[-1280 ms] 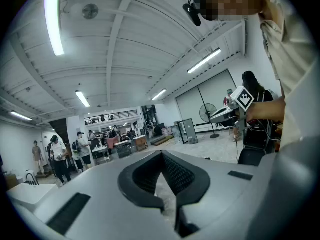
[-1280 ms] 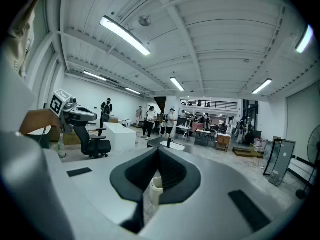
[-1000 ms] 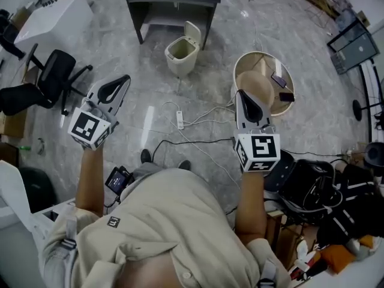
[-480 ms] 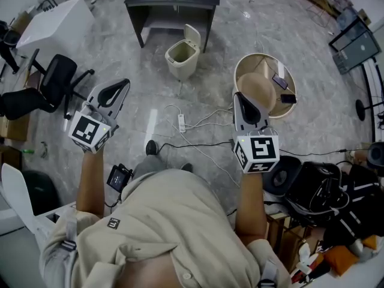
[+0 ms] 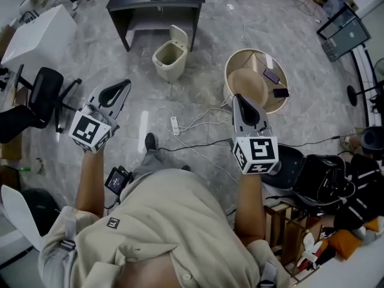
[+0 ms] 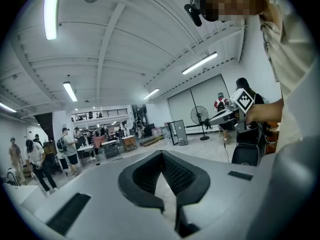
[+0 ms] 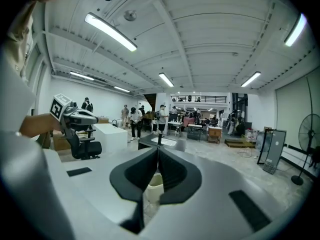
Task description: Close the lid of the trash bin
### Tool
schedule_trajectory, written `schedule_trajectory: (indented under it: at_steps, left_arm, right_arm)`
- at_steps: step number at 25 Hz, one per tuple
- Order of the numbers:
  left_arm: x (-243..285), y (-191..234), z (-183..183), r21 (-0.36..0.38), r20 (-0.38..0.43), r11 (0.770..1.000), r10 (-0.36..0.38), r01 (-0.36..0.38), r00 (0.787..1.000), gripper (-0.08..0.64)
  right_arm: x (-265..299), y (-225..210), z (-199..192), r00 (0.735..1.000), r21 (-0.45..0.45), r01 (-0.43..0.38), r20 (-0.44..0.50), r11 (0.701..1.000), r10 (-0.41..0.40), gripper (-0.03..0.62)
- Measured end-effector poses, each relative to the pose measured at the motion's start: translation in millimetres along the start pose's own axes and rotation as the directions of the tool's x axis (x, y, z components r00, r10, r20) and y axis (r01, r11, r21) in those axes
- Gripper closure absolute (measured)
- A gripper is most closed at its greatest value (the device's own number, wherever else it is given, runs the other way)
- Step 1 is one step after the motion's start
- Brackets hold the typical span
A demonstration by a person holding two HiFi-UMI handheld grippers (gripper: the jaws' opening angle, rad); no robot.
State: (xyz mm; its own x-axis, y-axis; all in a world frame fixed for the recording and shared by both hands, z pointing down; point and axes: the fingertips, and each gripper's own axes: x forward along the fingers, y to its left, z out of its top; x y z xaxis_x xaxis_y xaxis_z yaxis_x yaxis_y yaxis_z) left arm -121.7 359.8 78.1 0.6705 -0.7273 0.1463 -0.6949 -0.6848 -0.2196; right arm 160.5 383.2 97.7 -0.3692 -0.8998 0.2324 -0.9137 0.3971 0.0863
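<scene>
In the head view, the trash bin stood on the floor beside a dark table, and its lid stood up; the left gripper and the right gripper were up in the air, well apart from the bin. In the left gripper view, the jaws were pressed together with nothing in them. In the right gripper view, the jaws were together too, and empty; the bin showed far off behind them.

Bright, even light from ceiling tube lamps fills every view. A white glare streak marks the glossy floor left of centre in the head view. Both gripper views bow heavily toward dark round edges; the left claw looms soft-focused at bottom.
</scene>
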Motion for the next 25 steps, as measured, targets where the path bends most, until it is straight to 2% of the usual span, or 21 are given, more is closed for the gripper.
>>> schedule_trajectory:
  at_steps: [5, 12, 20, 25]
  left_arm:
    - [28, 38, -3, -0.017, 0.030, 0.998, -0.053, 0.053, 0.998, 0.546]
    - [50, 105, -20, 0.004, 0.062, 0.992, -0.129, 0.129, 0.990, 0.546]
    - [71, 151, -38, 0.018, 0.103, 0.973, -0.233, 0.232, 0.967, 0.546]
    - [73, 184, -43, 0.014, 0.134, 0.964, -0.264, 0.265, 0.955, 0.546]
  right_arm:
    - [34, 2, 6, 0.998, 0.002, 0.057, -0.015, 0.998, -0.057, 0.568]
    - [84, 25, 18, 0.991, 0.013, 0.131, -0.023, 0.991, -0.131, 0.568]
    - [113, 49, 24, 0.972, 0.014, 0.231, -0.047, 0.973, -0.230, 0.568]
    - [136, 70, 32, 0.962, 0.005, 0.266, -0.063, 0.964, -0.265, 0.568]
